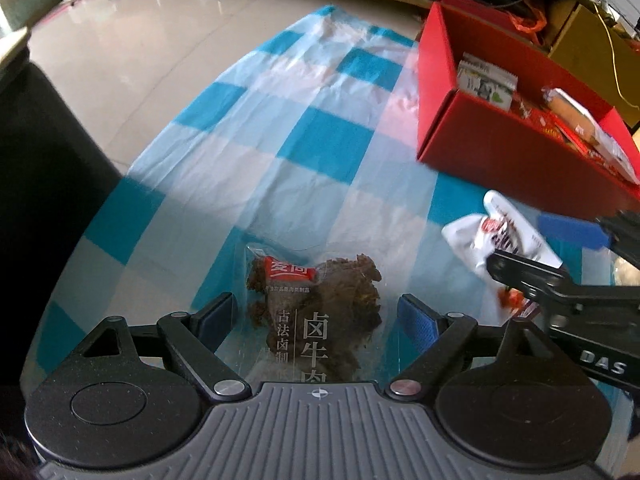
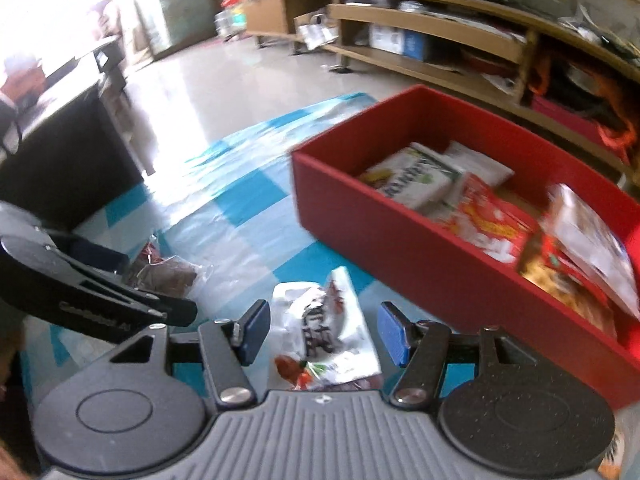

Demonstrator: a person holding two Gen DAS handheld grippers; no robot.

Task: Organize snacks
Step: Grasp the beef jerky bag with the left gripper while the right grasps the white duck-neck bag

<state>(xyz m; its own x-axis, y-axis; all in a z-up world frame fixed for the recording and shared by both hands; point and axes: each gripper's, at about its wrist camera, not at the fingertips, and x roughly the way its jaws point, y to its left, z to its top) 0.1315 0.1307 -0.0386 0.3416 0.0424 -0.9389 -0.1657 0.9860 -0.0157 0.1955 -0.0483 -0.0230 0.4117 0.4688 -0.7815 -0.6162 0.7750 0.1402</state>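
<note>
A clear packet of brown braised beef (image 1: 316,300) with a red label lies on the blue-and-white checked cloth (image 1: 280,120). My left gripper (image 1: 316,320) is open, one pad on each side of the packet. A white snack packet (image 2: 328,332) with black and red print lies between the open pads of my right gripper (image 2: 322,332). The white packet also shows in the left wrist view (image 1: 500,236). A red box (image 2: 384,232) holding several snack packets stands to the right; it also shows in the left wrist view (image 1: 500,156). The beef packet (image 2: 168,274) and left gripper (image 2: 100,304) show at the left of the right wrist view.
The cloth covers a table with a tiled floor (image 1: 120,52) beyond its far edge. A long wooden shelf unit (image 2: 420,40) full of clutter runs along the back. A dark cabinet (image 2: 60,160) stands at the left.
</note>
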